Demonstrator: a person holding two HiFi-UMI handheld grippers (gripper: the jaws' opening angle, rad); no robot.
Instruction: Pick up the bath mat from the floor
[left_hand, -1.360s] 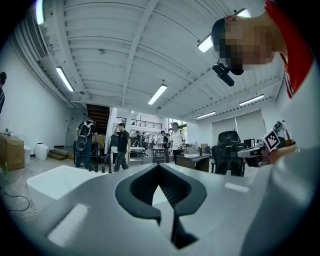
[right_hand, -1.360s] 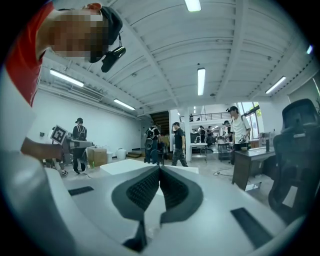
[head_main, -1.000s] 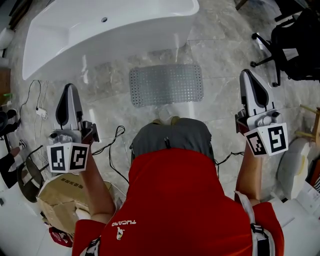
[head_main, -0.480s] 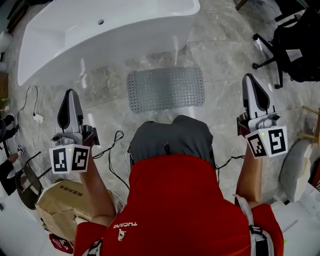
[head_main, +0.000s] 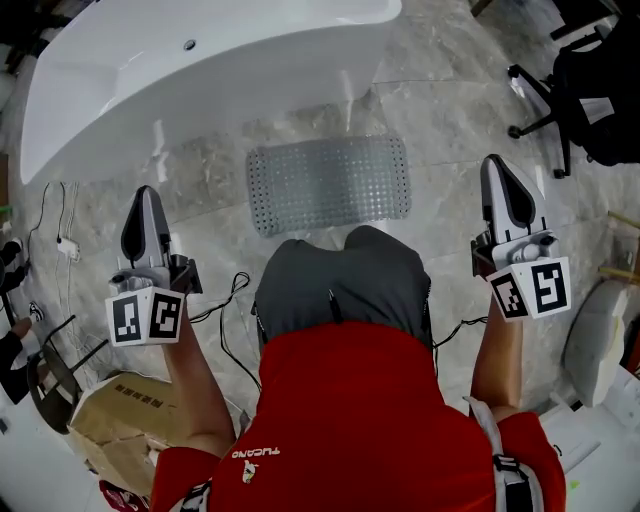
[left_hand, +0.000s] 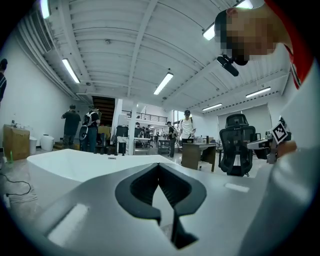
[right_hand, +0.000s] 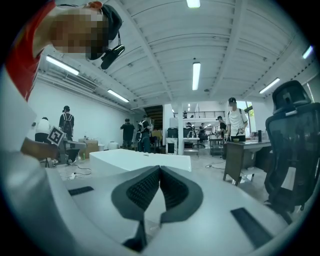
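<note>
Both tools are idle: the left gripper (head_main: 143, 198) and the right gripper (head_main: 497, 168) are held out level at either side of the person, each with its jaws pressed fully together and nothing between them. Their own views look out across the workshop, not down at the floor.

Between the two, and lower, the grey studded bath mat (head_main: 330, 183) lies flat on the marble floor (head_main: 450, 110), directly ahead of the person's feet and just beside the foot of the white bathtub (head_main: 200, 80). Its near edge is hidden behind the person's grey shorts (head_main: 340, 290). Neither gripper is close to the mat; the pick-up has not yet begun.

The hazards from here are mostly in the approach. With the jaws closed, a gripper brought down as it stands would only prod the mat or skid on the stone, so both must open first. The mat sits flush with the tile, offering little edge to pinch; if its underside clings to the floor, a one-corner pull could slip out of the pads. A black cable (head_main: 225, 290) trails on the floor near the person's left side and could snag a foot while bending. The tub's rim stands close enough for the left gripper to knock it on the way down.
</note>
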